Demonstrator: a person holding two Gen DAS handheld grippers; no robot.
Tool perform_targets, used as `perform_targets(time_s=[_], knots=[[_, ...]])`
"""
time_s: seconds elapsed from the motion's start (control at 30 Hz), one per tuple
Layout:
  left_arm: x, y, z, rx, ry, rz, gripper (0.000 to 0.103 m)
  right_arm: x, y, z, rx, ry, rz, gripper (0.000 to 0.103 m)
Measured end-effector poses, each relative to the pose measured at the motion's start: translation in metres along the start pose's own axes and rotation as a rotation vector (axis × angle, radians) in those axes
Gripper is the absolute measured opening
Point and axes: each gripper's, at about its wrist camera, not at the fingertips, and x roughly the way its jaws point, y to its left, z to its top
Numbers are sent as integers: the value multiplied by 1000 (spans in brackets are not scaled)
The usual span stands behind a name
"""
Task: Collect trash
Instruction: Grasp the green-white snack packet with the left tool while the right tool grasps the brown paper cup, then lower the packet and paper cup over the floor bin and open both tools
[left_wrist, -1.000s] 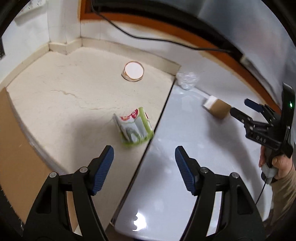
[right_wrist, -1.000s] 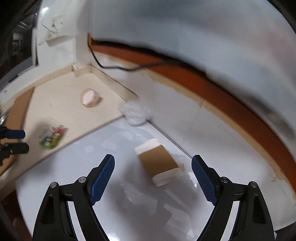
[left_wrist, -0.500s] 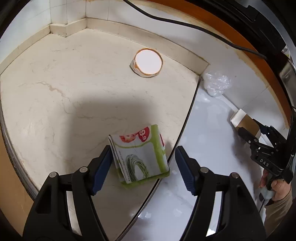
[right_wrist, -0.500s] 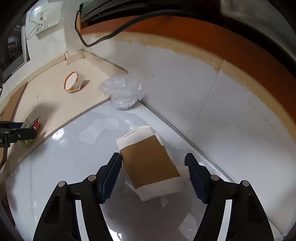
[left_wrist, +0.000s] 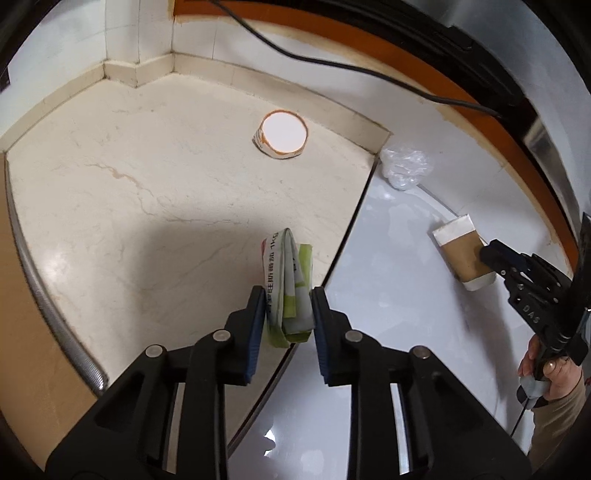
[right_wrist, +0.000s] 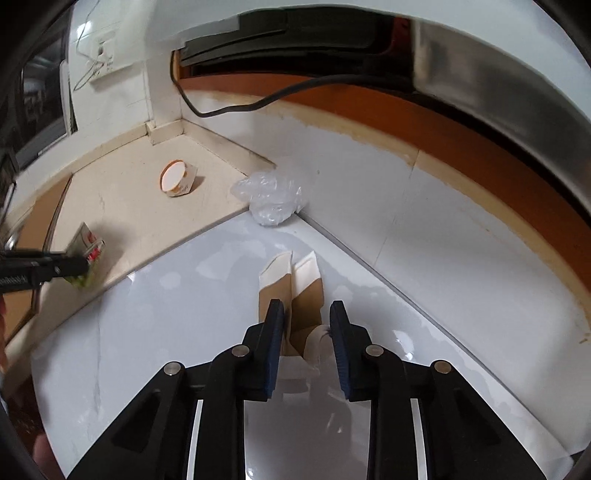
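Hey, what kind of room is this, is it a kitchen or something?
Probably a kitchen counter corner, though that's a guess. A cream marble worktop meets a glossy white surface under tiled walls, with a wall socket and a black cable running past. Nothing shows a sink or stove.

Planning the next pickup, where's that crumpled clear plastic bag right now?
The crumpled clear plastic bag lies against the back wall, where the beige stone counter meets the white glossy surface, right of the round orange-rimmed cup.
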Motion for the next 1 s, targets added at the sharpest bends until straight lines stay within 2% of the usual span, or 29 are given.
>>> perform_targets(time_s=[0.1,0.33,0.5,0.77,1.0], knots=[[-18,-2,-5,15,-25,-7,21,-11,1,-4,23,-9,22,20],[-63,-10,-22,73,-71,-16,21,-45,23,-13,-8,-45,66,19],[-98,-16,-42,111,-89,-36,21,-87,49,-17,-28,-92,128,19],[-153,-18,-102,148,-95,-60,21,-160,116,-39,-97,-163,242,19],[-185,5,-172,124,-83,-52,21,-207,189,-78,-156,-178,332,19]])
